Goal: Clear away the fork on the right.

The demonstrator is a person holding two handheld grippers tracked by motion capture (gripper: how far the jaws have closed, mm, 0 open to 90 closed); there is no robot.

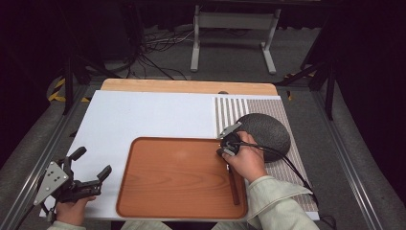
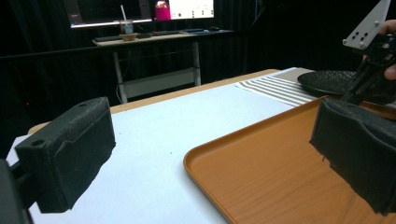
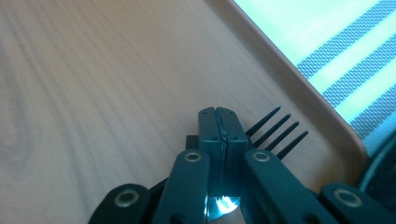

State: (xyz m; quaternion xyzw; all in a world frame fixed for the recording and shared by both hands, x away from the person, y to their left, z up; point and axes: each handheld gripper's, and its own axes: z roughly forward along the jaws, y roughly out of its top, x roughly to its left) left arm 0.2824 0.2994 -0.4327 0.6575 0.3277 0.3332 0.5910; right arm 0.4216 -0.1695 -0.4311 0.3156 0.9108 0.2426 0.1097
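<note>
The table [image 1: 143, 115], covered with a white sheet, carries a wooden tray [image 1: 177, 177] at its near middle and a striped placemat [image 1: 230, 109] to the right. A dark round plate [image 1: 268, 132] lies on the placemat, just beyond the tray's far right corner. The left tongs [image 1: 91, 163] sit at the table's near left edge, well apart from the tray, spread wide with nothing between the foam pads [image 2: 70, 149]. The right tongs [image 3: 219, 122] point down into the tray's far right corner, pressed together on a dark fork [image 3: 275, 133]. The fork lies on the tray floor close to the rim, its four tines sticking out past the tong tips, its brown handle [image 1: 233, 187] running along the tray's right side toward the person
</note>
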